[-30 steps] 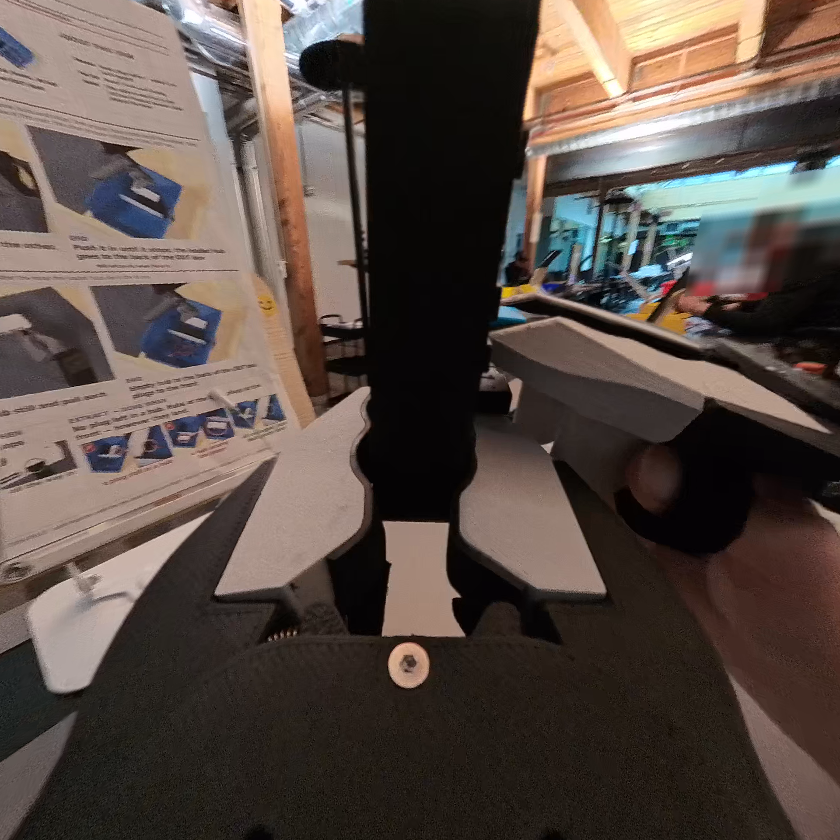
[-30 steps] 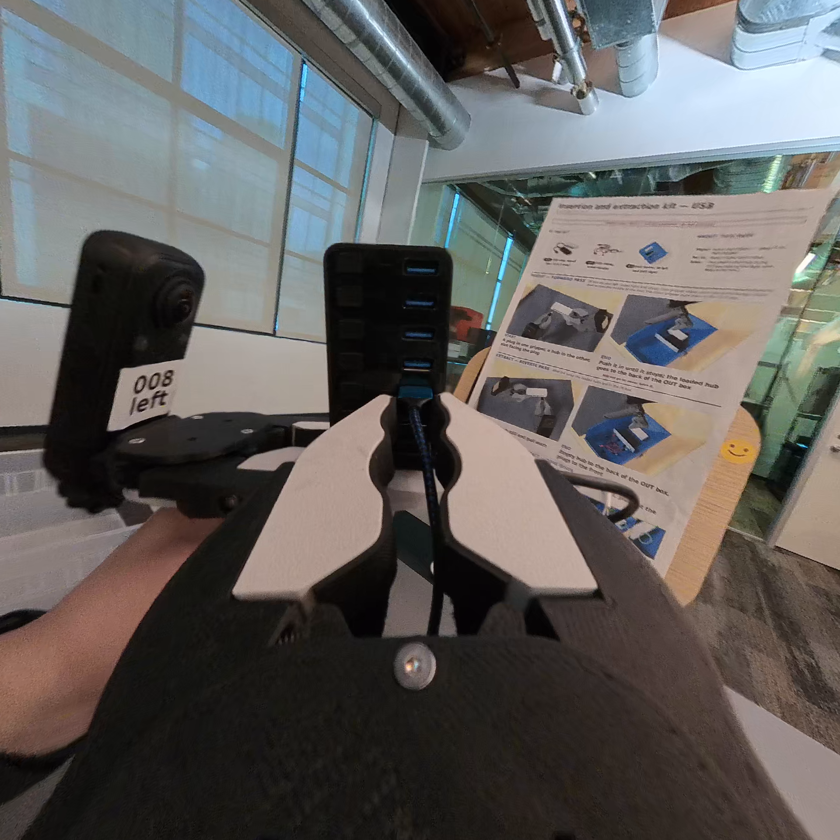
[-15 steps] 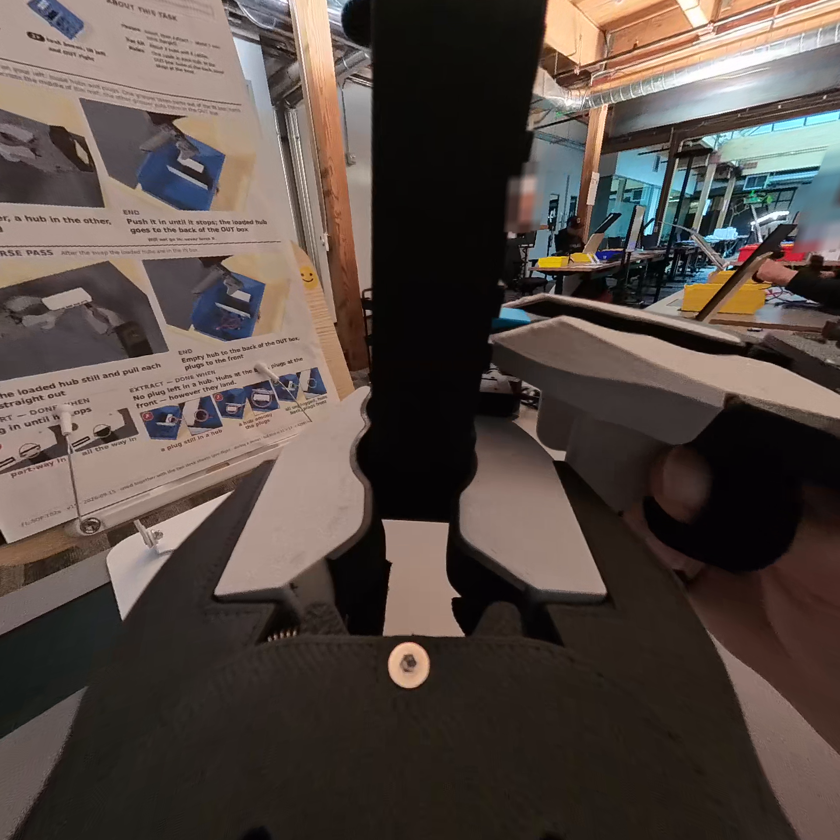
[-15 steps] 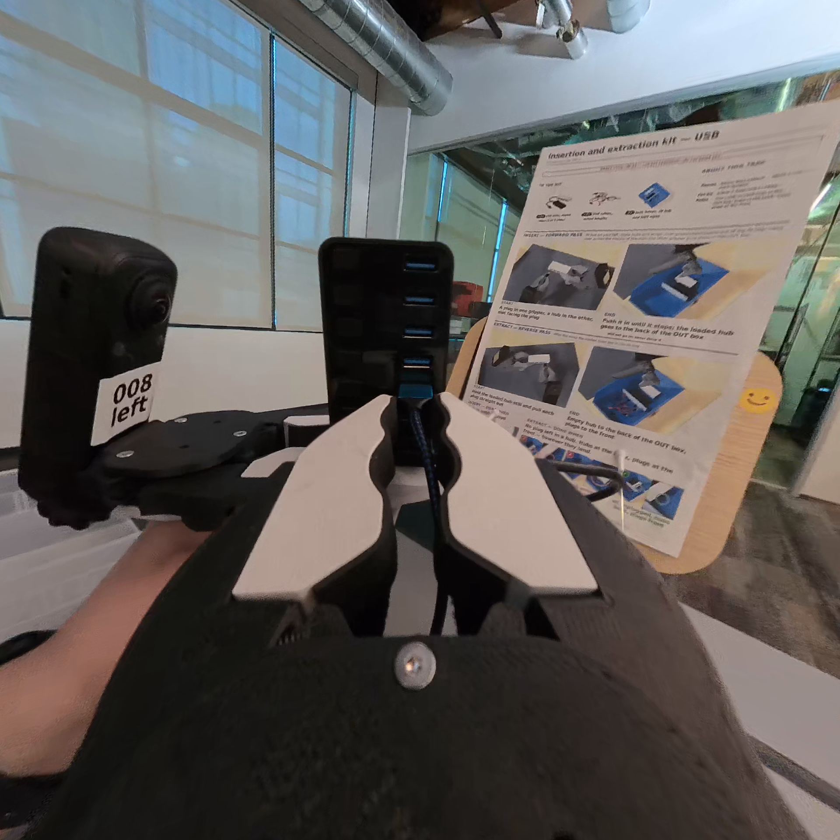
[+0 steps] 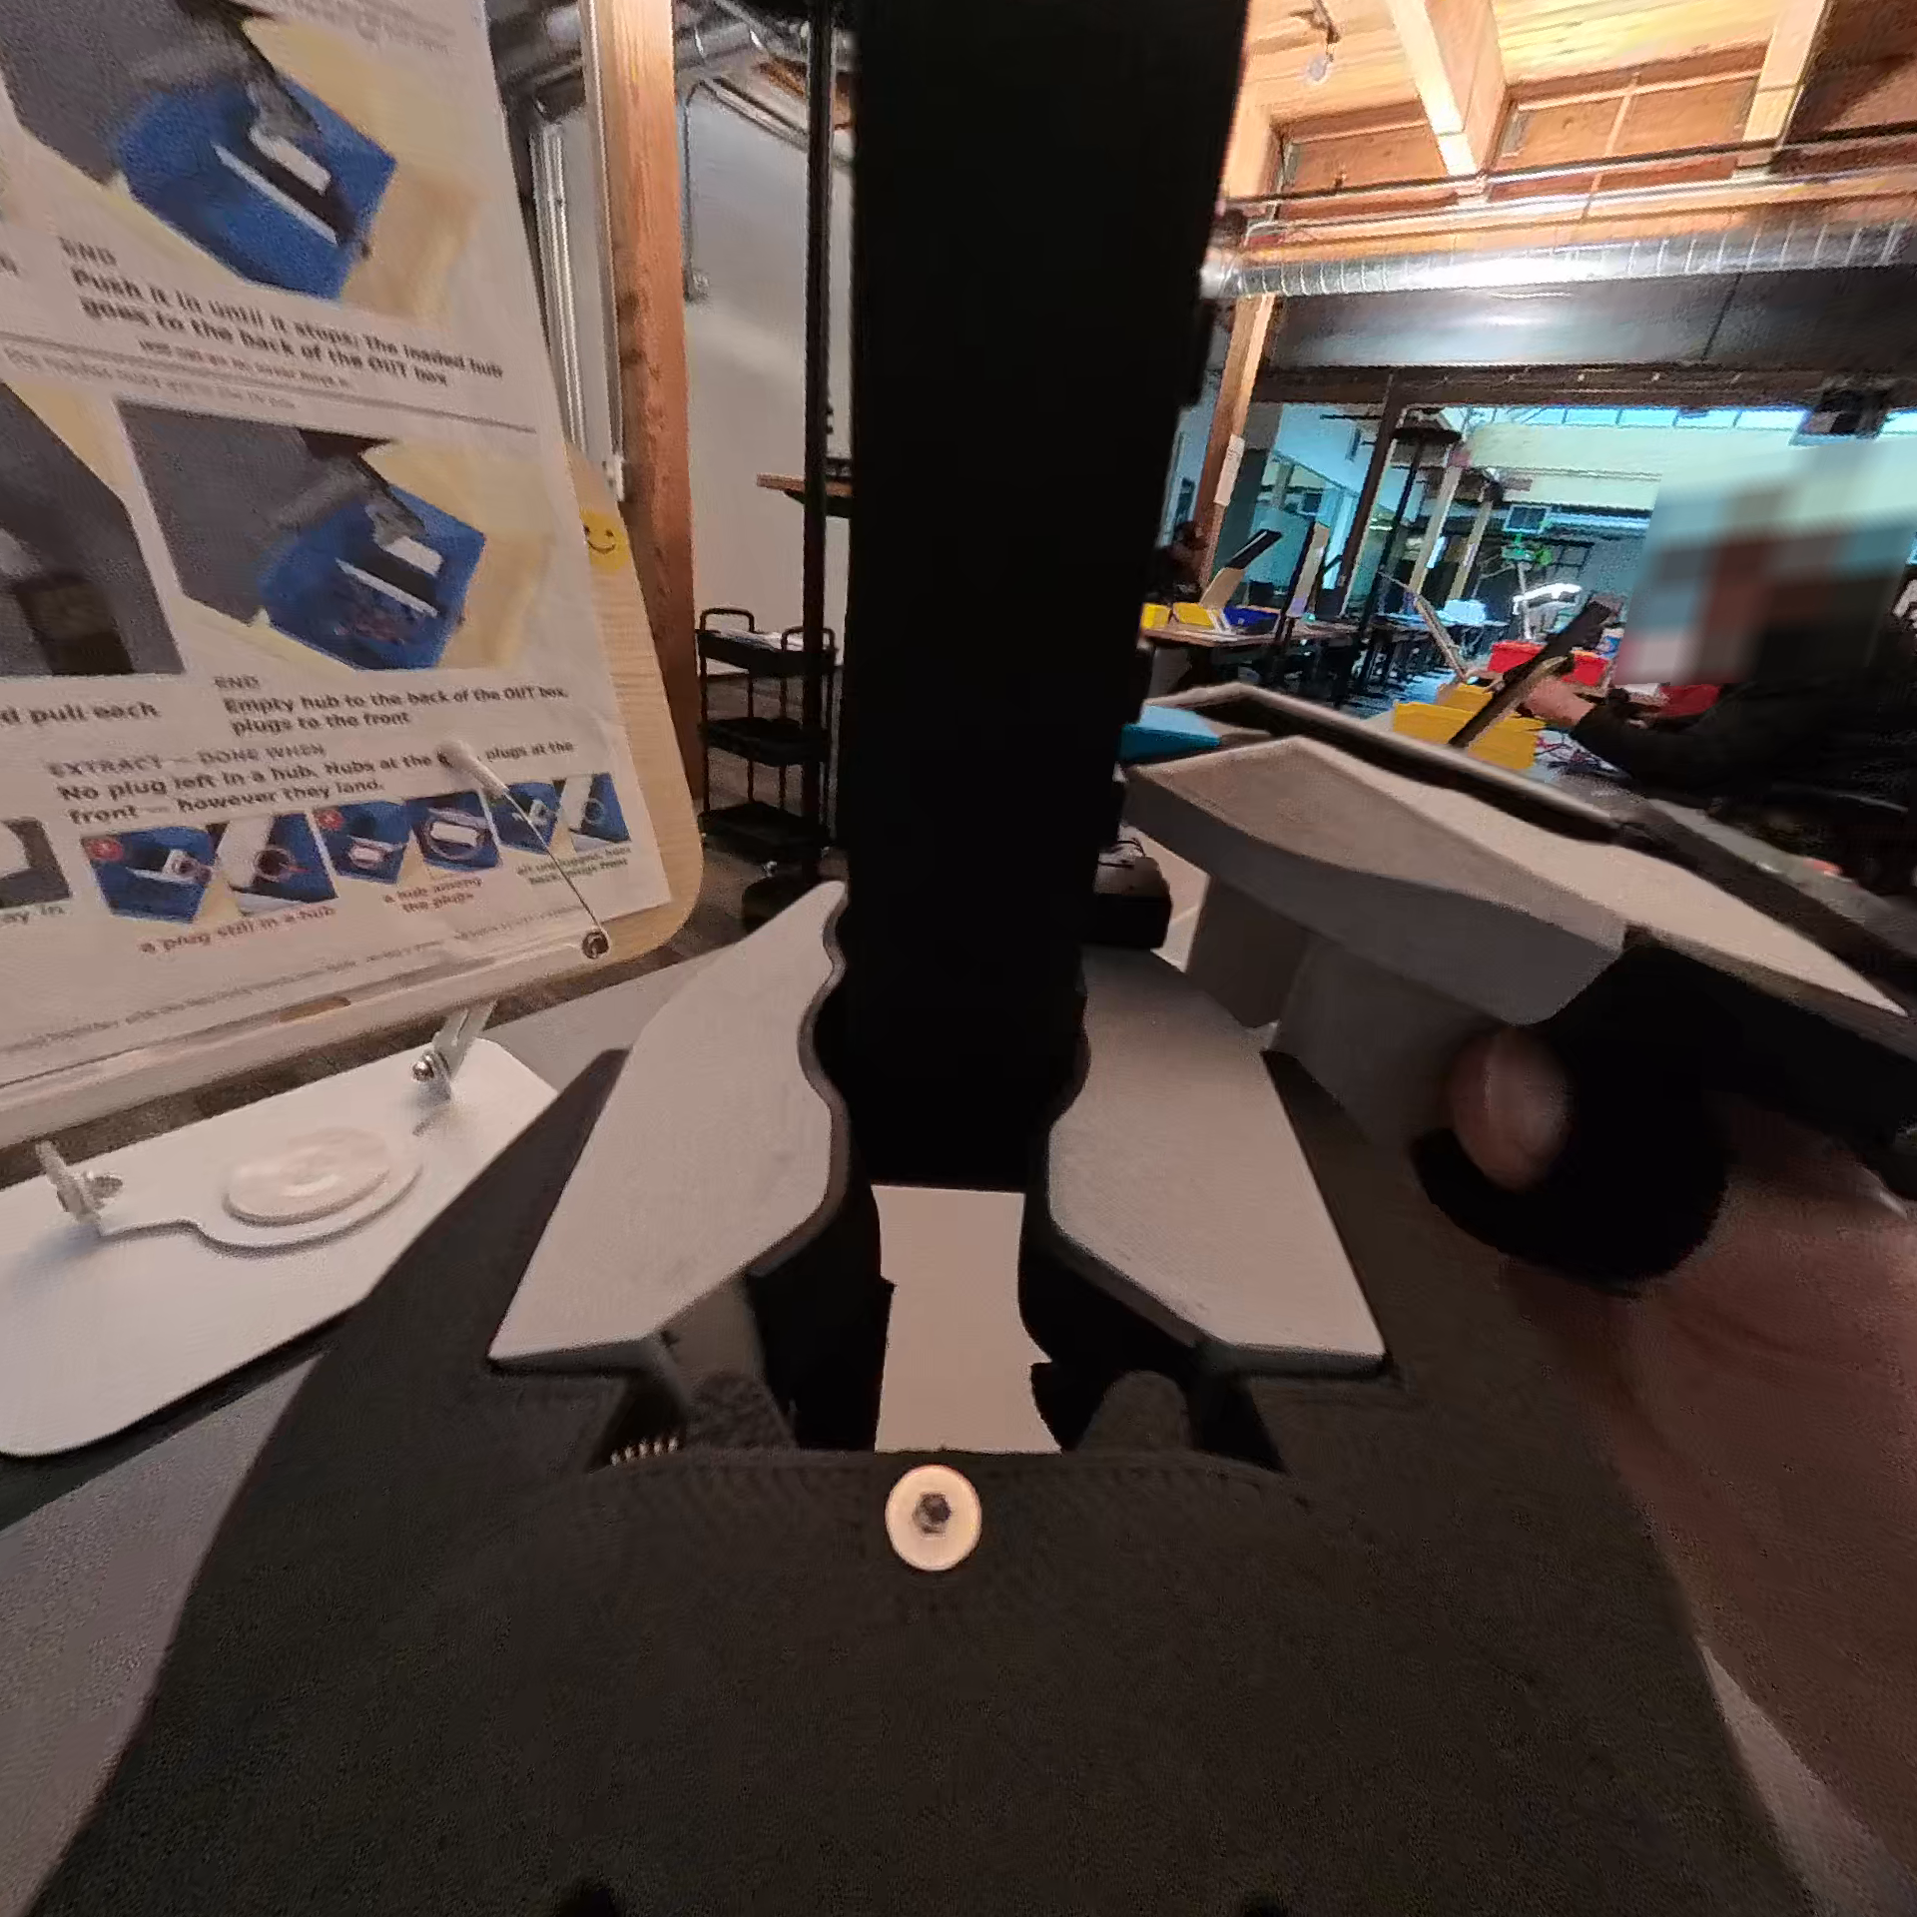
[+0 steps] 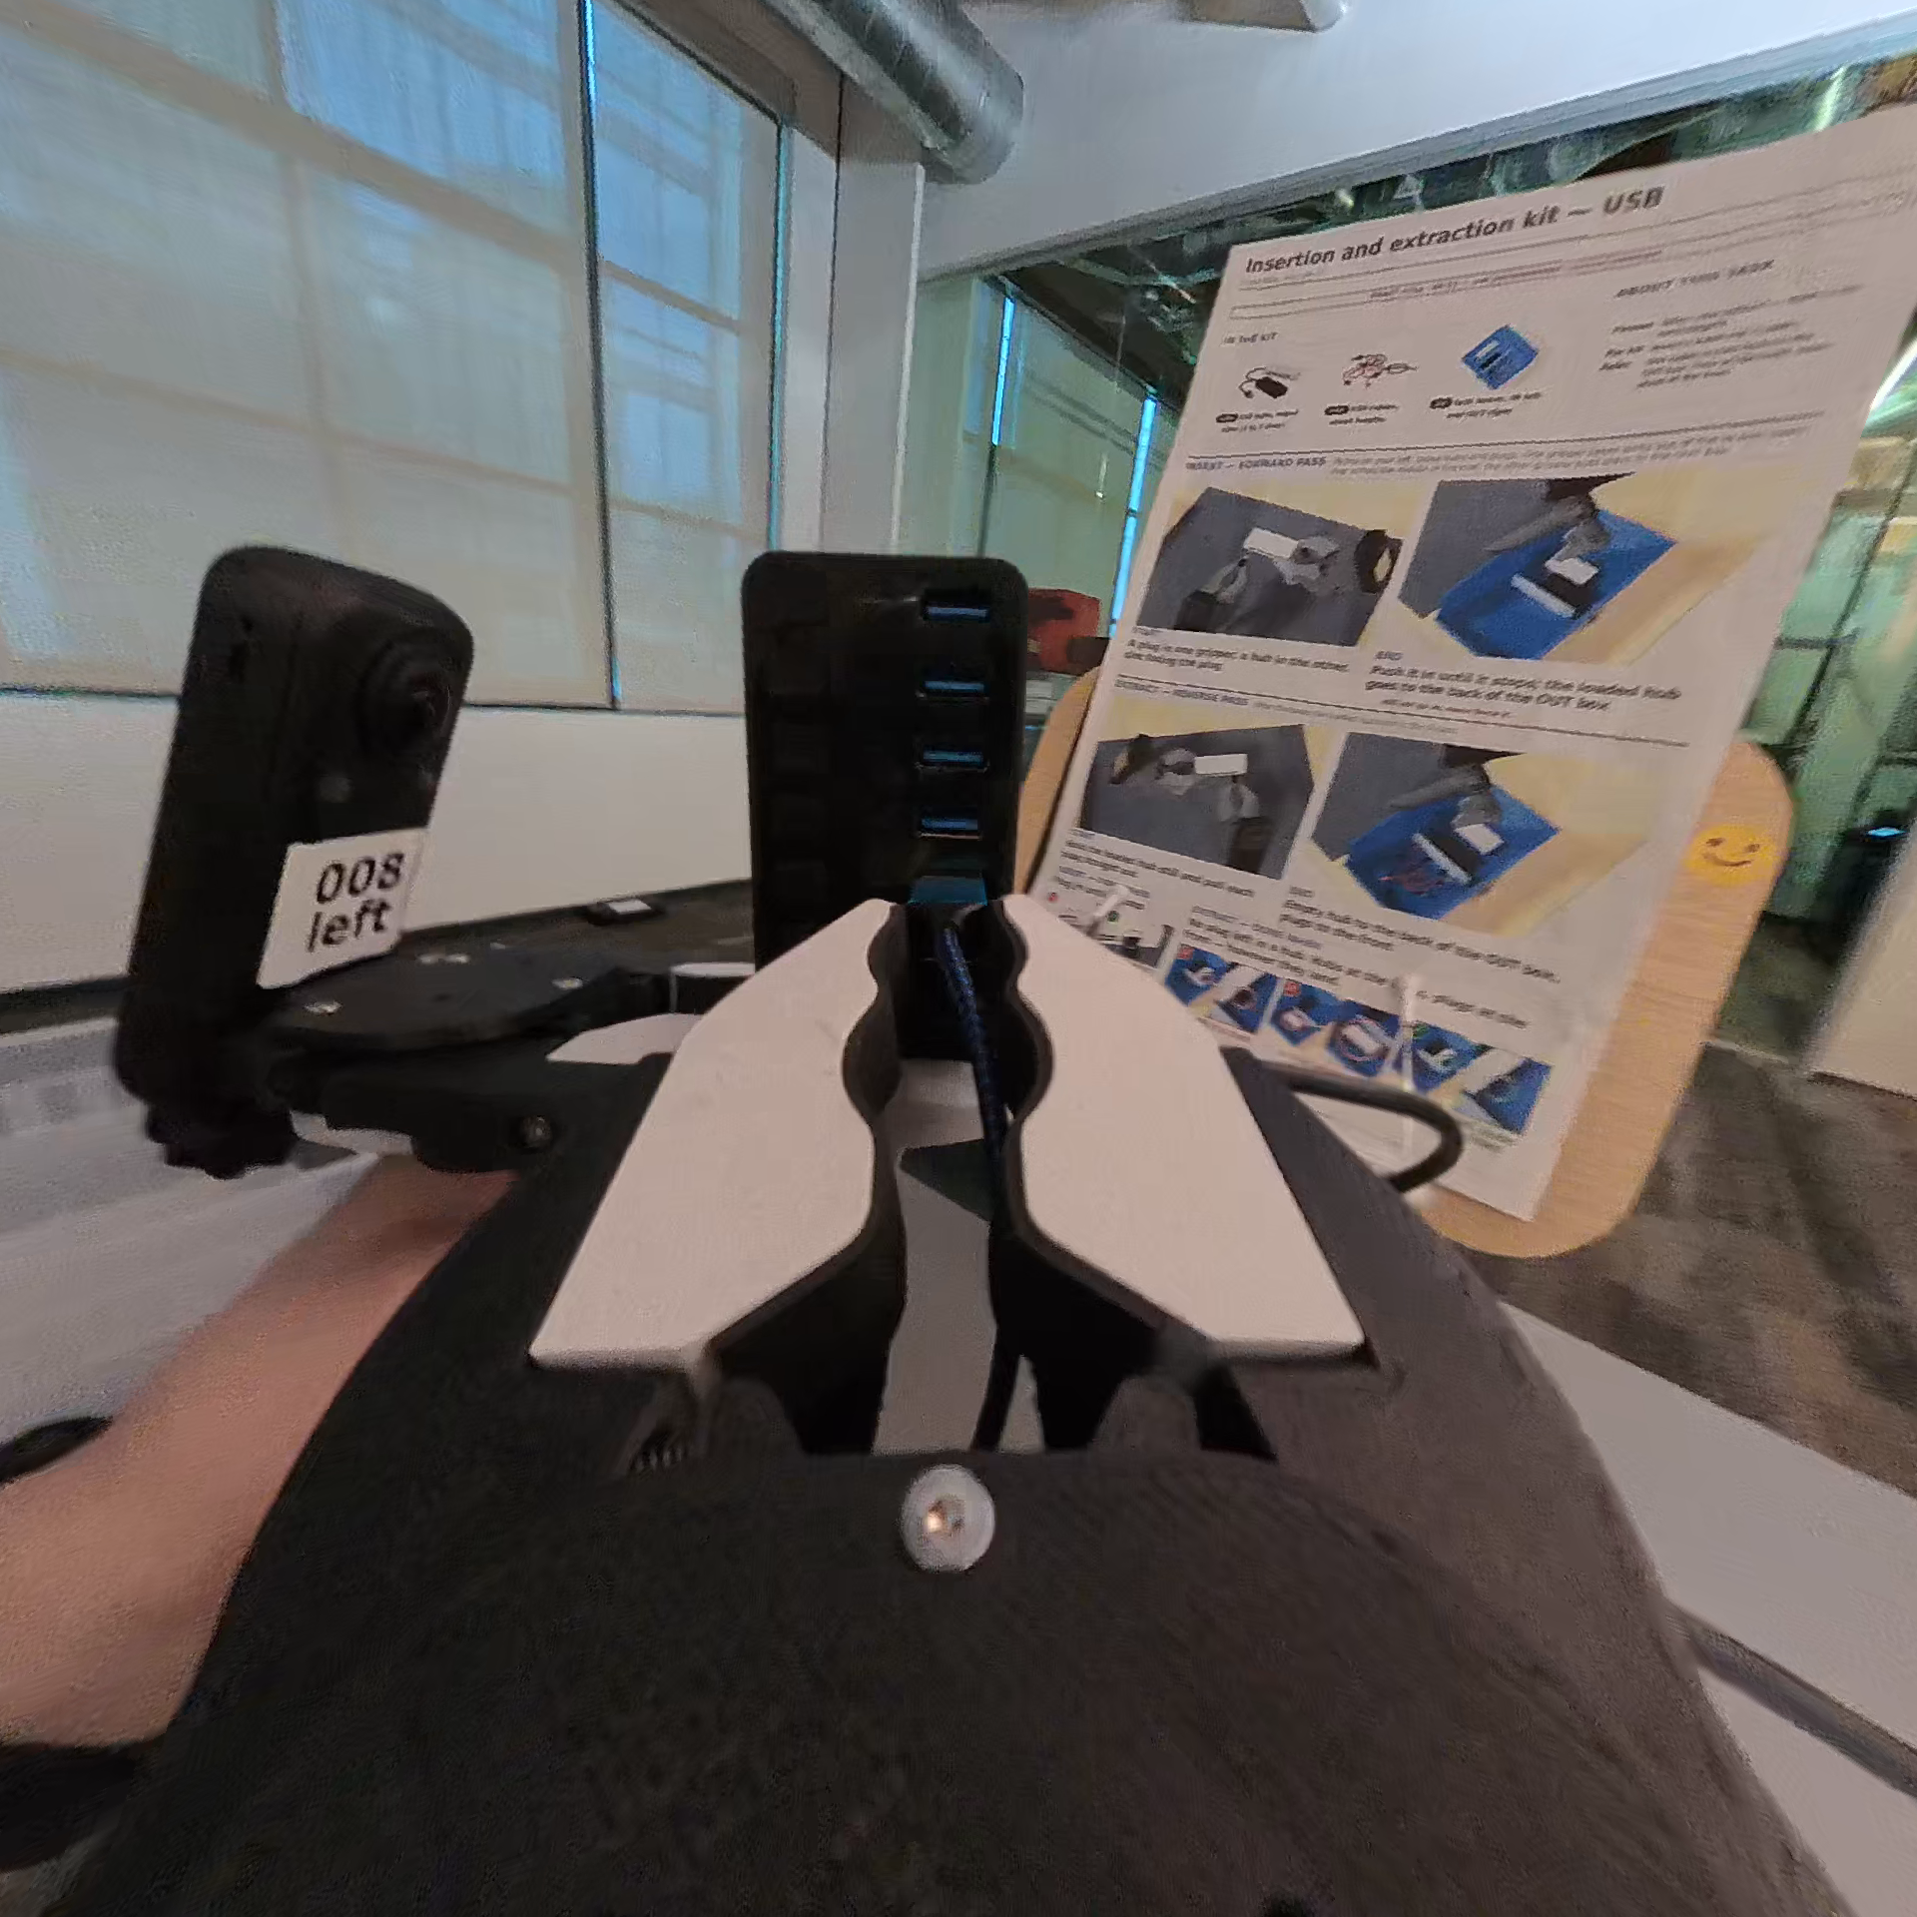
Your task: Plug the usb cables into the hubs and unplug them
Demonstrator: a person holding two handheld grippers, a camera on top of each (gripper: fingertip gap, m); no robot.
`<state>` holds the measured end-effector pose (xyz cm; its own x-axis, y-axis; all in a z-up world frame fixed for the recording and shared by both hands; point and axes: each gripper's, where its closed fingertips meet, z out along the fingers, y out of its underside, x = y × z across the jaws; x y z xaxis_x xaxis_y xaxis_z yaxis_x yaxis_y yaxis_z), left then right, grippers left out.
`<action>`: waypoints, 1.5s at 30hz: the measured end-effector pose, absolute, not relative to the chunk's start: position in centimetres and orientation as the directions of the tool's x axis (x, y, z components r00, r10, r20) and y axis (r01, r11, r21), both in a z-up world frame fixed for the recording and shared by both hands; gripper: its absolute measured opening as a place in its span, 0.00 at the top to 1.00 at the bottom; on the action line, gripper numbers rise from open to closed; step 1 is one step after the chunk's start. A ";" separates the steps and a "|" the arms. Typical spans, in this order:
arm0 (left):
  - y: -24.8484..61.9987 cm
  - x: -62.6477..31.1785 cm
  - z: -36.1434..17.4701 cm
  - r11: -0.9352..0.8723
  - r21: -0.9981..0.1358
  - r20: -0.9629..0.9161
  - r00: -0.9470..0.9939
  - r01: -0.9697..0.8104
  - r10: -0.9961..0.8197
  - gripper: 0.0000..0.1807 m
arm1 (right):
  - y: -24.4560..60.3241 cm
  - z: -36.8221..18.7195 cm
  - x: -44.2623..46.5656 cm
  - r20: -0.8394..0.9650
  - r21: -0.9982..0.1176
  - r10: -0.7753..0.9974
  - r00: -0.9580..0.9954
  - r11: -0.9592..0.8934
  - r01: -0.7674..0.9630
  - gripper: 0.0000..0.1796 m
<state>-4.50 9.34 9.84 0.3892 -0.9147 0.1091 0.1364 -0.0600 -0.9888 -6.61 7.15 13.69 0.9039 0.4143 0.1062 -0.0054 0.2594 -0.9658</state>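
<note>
My left gripper [image 5: 949, 996] is shut on a black USB hub [image 5: 1027, 519] and holds it upright. In the right wrist view the hub [image 6: 830, 747] shows a column of blue ports. My right gripper [image 6: 944, 923] is shut on a USB plug [image 6: 944, 894] with a blue braided cable [image 6: 975, 1027] running back between the fingers. The plug meets the hub at its lowest port; how deep it sits is hidden. The right gripper also shows in the left wrist view [image 5: 1452, 903], just right of the hub, with a hand behind it.
An instruction sheet on a wooden board [image 5: 311, 581] stands close on the left, on a white base [image 5: 207, 1245]; it also shows in the right wrist view [image 6: 1452, 674]. A black cable loop [image 6: 1400, 1131] lies by it. A person [image 5: 1712, 726] sits at a far desk.
Both grippers have swung together, so the sheet and background have shifted in both views. The hub and the plug stay gripped and in the same place relative to each other.
</note>
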 end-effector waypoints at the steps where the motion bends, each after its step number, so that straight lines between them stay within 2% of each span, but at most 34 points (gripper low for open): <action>1: 9.6 -4.5 9.6 -0.063 -0.989 0.113 0.399 0.135 -0.910 0.84 | 7.4 13.5 -6.6 0.138 -0.963 0.390 0.910 0.267 0.032 0.93; 4: 12.4 -6.6 9.1 -0.074 -0.986 0.143 0.529 0.149 -0.836 0.84 | 7.3 13.6 -6.7 0.182 -0.949 0.343 0.921 0.307 0.073 0.92; 7: 13.8 -9.9 10.1 -0.094 -0.970 0.197 0.495 0.226 -0.846 0.85 | 5.8 15.0 -6.8 0.200 -0.933 0.355 0.913 0.355 0.066 0.92; 9: 14.1 -12.1 11.4 -0.027 -0.976 0.146 0.549 0.218 -0.823 0.84 | 5.3 15.4 -7.3 0.199 -0.950 0.469 0.860 0.307 0.052 0.92; 12: 12.7 -14.2 14.1 0.002 -0.963 0.142 0.515 0.269 -0.846 0.84 | 4.2 14.2 -6.9 0.179 -0.982 0.650 0.739 0.160 0.097 0.92; 14: 11.8 -15.2 15.3 -0.009 -0.953 0.159 0.473 0.304 -0.867 0.84 | 3.5 11.9 -5.8 0.108 -0.991 0.711 0.695 0.018 0.136 0.92; 18: 11.0 -15.7 16.2 -0.005 -0.948 0.152 0.438 0.318 -0.886 0.84 | 2.6 4.6 -3.5 0.008 -0.938 0.779 0.627 -0.212 0.275 0.92; 23: 10.5 -14.5 16.2 -0.033 -0.948 0.161 0.388 0.315 -0.908 0.85 | -1.3 -4.4 -4.1 -0.223 -0.839 0.864 0.450 -0.406 0.363 0.92; 25: 10.3 -14.0 16.0 -0.035 -0.954 0.153 0.382 0.299 -0.911 0.85 | -1.8 -6.7 -4.5 -0.259 -0.822 0.859 0.442 -0.436 0.366 0.92; 27: 10.1 -13.7 15.9 -0.036 -0.956 0.149 0.377 0.291 -0.914 0.85 | -1.8 -8.6 -4.4 -0.251 -0.807 0.859 0.447 -0.441 0.393 0.90; 31: 9.5 -13.4 16.1 -0.039 -0.956 0.145 0.354 0.291 -0.924 0.84 | -3.2 -10.4 -3.8 -0.199 -0.770 0.890 0.409 -0.400 0.497 0.70; 35: 9.0 -13.3 16.5 -0.041 -0.954 0.143 0.331 0.297 -0.933 0.84 | -6.6 -12.7 -4.8 -0.084 -0.700 0.967 0.242 -0.230 0.676 0.68; 38: 8.8 -13.1 16.5 -0.047 -0.954 0.146 0.319 0.297 -0.936 0.84 | -6.7 -15.2 -4.9 0.014 -0.579 0.979 0.204 -0.158 0.800 0.69; 39: 8.7 -13.1 16.5 -0.048 -0.954 0.145 0.316 0.296 -0.938 0.85 | -6.7 -15.5 -5.0 0.025 -0.559 0.980 0.197 -0.150 0.816 0.76; 40: 8.7 -13.0 16.5 -0.049 -0.954 0.145 0.314 0.295 -0.938 0.85 | -6.6 -15.3 -5.2 0.020 -0.556 0.978 0.210 -0.163 0.815 0.90; 43: 8.5 -12.9 16.6 -0.051 -0.955 0.144 0.307 0.293 -0.941 0.85 | -6.3 -15.1 -4.3 0.086 -0.476 0.973 0.213 -0.147 0.867 0.91; 45: 8.4 -12.9 16.6 -0.052 -0.954 0.144 0.303 0.294 -0.942 0.85 | -5.8 -13.5 -3.4 0.150 -0.481 0.955 0.256 -0.156 0.863 0.91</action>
